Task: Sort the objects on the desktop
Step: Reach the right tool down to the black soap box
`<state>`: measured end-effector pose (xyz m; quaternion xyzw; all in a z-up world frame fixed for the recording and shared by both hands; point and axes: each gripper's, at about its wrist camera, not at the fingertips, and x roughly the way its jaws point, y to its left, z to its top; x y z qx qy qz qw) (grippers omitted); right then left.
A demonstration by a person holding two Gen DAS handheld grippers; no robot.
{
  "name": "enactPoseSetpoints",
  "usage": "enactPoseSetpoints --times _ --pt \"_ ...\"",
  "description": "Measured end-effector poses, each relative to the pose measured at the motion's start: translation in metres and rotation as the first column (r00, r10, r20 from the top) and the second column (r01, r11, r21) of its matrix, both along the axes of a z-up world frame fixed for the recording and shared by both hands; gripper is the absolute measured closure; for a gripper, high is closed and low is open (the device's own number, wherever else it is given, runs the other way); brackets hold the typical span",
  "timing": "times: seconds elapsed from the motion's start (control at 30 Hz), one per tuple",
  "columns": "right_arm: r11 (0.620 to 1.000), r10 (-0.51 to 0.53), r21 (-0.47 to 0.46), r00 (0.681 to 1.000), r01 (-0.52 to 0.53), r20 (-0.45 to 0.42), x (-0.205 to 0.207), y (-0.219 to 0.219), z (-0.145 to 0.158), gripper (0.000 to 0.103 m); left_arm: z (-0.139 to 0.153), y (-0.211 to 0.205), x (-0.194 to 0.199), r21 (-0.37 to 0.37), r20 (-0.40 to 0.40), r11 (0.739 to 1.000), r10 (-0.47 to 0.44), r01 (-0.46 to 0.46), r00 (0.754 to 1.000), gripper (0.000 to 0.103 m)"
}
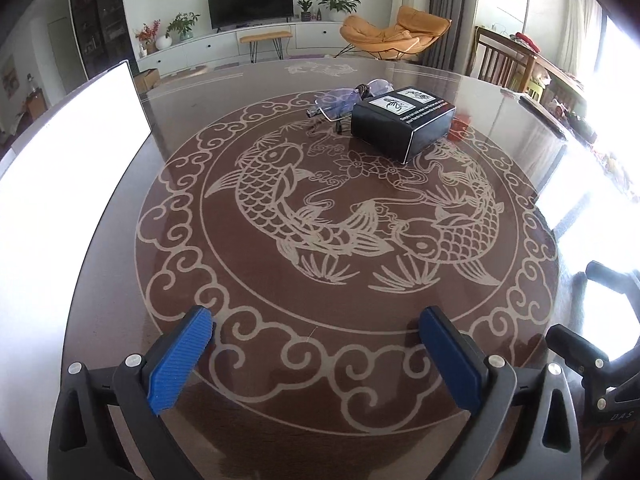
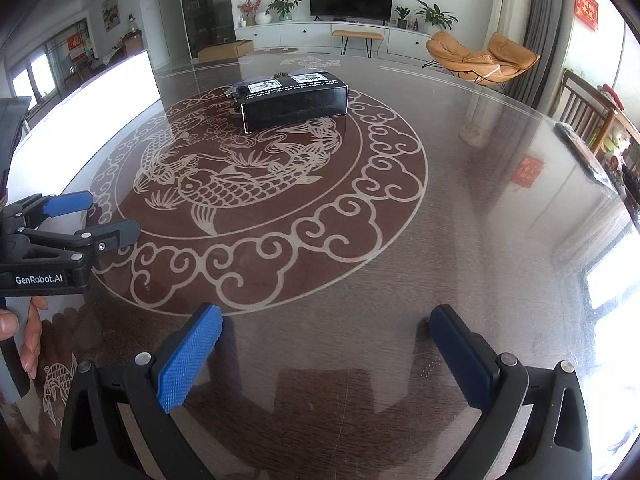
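frankly, our worry starts at the left, where a blown-out white panel [image 1: 76,152] stands at the desk [image 1: 360,320] edge — we cannot tell what it is. our left tongs [image 1: 316,360] hang wide apart with nothing between the pads, and the right tongs [image 2: 326,360] are spread just as empty over bare glass.

further in, well apart from both, the glasses [image 1: 344,98] lie just beside the black box [image 1: 402,120], near the far rim of the fish pattern. that closeness is the risk: going for the thin frame, we judge a pad could nudge the box or skid the glasses across the slick top, and the lenses could get scratched or squeezed.

from the right wrist view the box [image 2: 294,100] hides nearly all of the glasses, so a grasp from that side would be blind. glare along the right edge washes out whatever lies there — a dark object [image 2: 592,152] is too cut off to name.
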<state>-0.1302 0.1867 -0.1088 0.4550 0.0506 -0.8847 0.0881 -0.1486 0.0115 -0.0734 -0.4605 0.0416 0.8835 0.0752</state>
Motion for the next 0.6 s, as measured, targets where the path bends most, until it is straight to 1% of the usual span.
enactPoseSetpoints --times 0.13,0.27,0.33,0.4,0.43,0.5,0.6 --pt "1.000 0.000 0.000 1.000 0.000 0.000 0.000 0.000 0.000 0.000 0.002 -0.014 -0.008 -0.005 0.016 0.998 -0.066 0.066 0.998 0.000" --pt "1.000 0.006 0.002 1.000 -0.006 0.020 -0.011 -0.003 0.000 0.000 0.002 -0.042 0.000 0.006 -0.005 0.999 -0.038 0.038 0.999 0.000" --pt "1.000 -0.012 0.005 0.999 0.012 0.034 -0.027 -0.007 0.000 0.000 0.002 -0.048 0.002 0.011 -0.011 1.000 -0.014 0.014 1.000 0.000" --pt "0.999 -0.048 0.002 0.997 0.048 0.067 -0.051 -0.014 0.002 0.000 0.001 -0.047 0.003 0.003 -0.012 1.000 -0.006 0.006 1.000 0.000" --pt "0.997 -0.067 -0.032 0.994 0.070 0.082 -0.065 -0.015 0.004 0.000 0.001 -0.047 0.003 0.004 -0.012 1.000 -0.006 0.006 1.000 0.000" --pt "0.983 -0.116 -0.136 0.990 0.127 0.085 -0.095 -0.016 0.014 0.000 0.001 -0.048 0.003 0.004 -0.011 1.000 -0.006 0.006 1.000 0.000" --pt "0.940 -0.210 -0.252 0.973 0.228 0.097 -0.140 -0.025 0.030 0.000 0.001 -0.048 0.003 0.004 -0.011 1.000 -0.006 0.006 1.000 0.000"
